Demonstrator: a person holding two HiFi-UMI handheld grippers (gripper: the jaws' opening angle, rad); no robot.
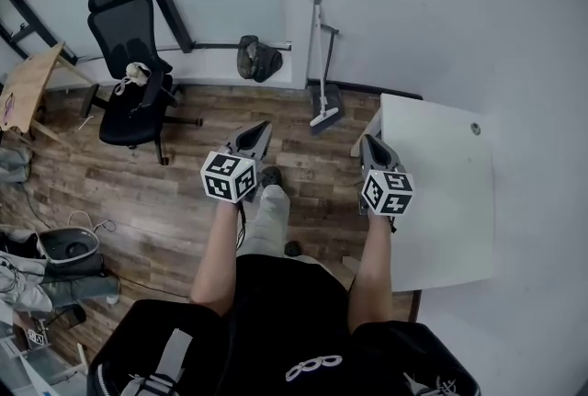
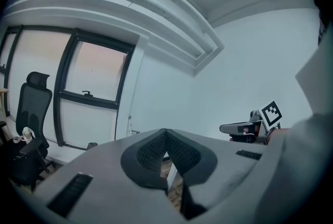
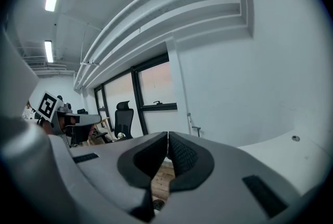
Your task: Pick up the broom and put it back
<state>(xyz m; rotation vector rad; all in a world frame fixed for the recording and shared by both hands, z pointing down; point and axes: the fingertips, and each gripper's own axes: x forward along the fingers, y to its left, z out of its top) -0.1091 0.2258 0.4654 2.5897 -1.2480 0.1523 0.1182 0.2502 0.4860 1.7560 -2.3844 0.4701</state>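
Wooden floor [image 1: 303, 166] separates the broom [image 1: 324, 109], propped against the wall [image 1: 404, 8], from the left gripper [image 1: 264, 128] and right gripper [image 1: 367, 141], both pinched shut on nothing; the approach is in hand, and the next move calls for parting the jaws at the handle

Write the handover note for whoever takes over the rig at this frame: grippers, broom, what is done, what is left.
Left gripper: shut, empty.
Right gripper: shut, empty, at the edge of the white table.
Broom: upright against the far wall, ahead of both grippers, touched by neither.
Done: no grasp shows; these views cannot tell whether it has already been put back.
Left: if it has not, probably approach, open a gripper and take the handle.
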